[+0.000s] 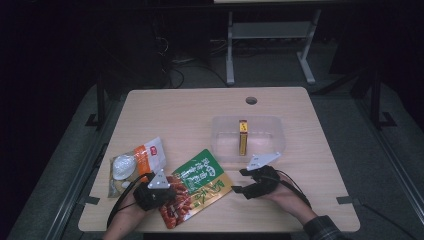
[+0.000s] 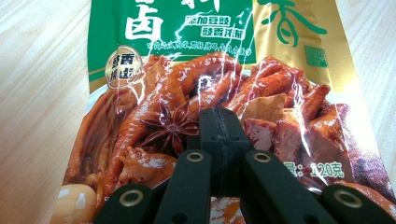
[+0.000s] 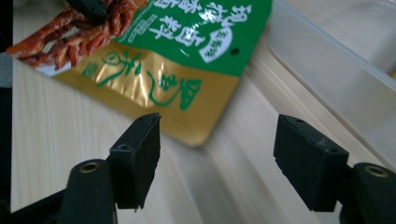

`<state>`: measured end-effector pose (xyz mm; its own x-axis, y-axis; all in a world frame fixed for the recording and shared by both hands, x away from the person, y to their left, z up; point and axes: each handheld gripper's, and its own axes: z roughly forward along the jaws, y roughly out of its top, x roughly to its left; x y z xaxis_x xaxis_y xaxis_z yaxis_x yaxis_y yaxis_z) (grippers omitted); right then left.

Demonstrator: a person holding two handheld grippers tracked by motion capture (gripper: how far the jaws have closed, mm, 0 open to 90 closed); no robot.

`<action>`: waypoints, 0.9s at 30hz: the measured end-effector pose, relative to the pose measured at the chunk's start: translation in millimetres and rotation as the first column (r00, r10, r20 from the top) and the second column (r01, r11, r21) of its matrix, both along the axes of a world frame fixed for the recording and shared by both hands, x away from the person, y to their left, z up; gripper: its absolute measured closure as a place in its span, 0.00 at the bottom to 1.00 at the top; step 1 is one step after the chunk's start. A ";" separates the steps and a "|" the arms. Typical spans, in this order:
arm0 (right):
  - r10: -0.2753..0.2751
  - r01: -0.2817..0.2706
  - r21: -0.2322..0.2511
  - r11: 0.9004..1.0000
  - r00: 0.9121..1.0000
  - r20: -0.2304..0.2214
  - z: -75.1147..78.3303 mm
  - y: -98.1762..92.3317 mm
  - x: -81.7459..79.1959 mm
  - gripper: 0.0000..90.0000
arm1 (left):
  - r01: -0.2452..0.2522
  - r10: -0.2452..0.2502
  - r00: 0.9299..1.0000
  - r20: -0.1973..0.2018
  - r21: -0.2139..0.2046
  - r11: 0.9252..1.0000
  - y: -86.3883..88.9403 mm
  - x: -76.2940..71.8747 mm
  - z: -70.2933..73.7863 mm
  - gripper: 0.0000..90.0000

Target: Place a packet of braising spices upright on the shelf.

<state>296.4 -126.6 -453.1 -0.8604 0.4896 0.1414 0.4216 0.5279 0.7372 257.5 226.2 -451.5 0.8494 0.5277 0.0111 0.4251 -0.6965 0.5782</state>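
Note:
A green and gold snack pouch (image 1: 200, 182) printed with braised meat lies flat on the wooden table (image 1: 175, 115) near its front edge. My left gripper (image 1: 171, 200) is at the pouch's near left end. In the left gripper view its jaws are pressed together, tips (image 2: 218, 114) over the pouch's picture (image 2: 210, 70); I see nothing pinched between them. My right gripper (image 1: 239, 181) stands open just right of the pouch. In the right gripper view its jaws (image 3: 217, 140) are spread wide above bare wood, and the pouch's gold corner (image 3: 196, 126) lies just ahead of them, untouched.
A clear plastic tub (image 1: 220, 150) stands behind the right gripper with a yellow and red bar (image 1: 243, 137) inside; its wall (image 3: 336, 70) runs along the right. An orange and white packet (image 1: 145, 157) lies at the left. A round hole (image 1: 251, 100) marks the table's far side.

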 end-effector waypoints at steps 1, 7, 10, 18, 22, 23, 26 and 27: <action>-0.002 0.002 -0.004 1.000 1.000 -0.011 -0.3 5.8 3.3 0.39 | -0.002 0.002 1.000 -0.001 -0.002 1.000 0.1 0.0 -0.1 1.00; -0.013 0.012 -0.004 1.000 0.999 -0.039 -8.1 27.0 23.9 0.49 | 0.002 -0.002 1.000 -0.002 -0.004 1.000 1.0 0.5 -0.1 1.00; -0.017 0.018 0.017 1.000 0.998 -0.057 -9.1 34.2 32.3 0.54 | 0.003 -0.003 1.000 -0.002 -0.003 1.000 1.0 0.5 0.0 1.00; 0.022 -0.016 0.045 0.999 0.992 -0.124 -20.0 44.4 42.0 0.66 | 0.004 -0.004 1.000 -0.002 -0.008 1.000 1.5 0.6 -0.3 1.00; 0.031 -0.020 0.082 0.996 0.990 -0.136 -14.5 41.7 40.0 0.89 | 0.009 -0.009 1.000 0.000 -0.009 1.000 1.8 0.9 -0.3 1.00; 0.039 -0.026 0.095 0.995 0.989 -0.140 -12.9 40.9 39.4 0.94 | 0.011 -0.011 1.000 0.001 -0.008 1.000 1.9 0.8 -0.2 1.00; 0.072 -0.057 0.101 0.993 0.986 -0.150 -9.0 40.3 34.8 1.00 | 0.011 -0.011 1.000 0.000 -0.005 1.000 1.2 0.0 -0.1 1.00; 0.080 -0.067 0.094 0.993 0.986 -0.148 -7.5 40.2 32.0 1.00 | 0.012 -0.012 1.000 -0.002 -0.007 1.000 0.5 0.0 -0.1 1.00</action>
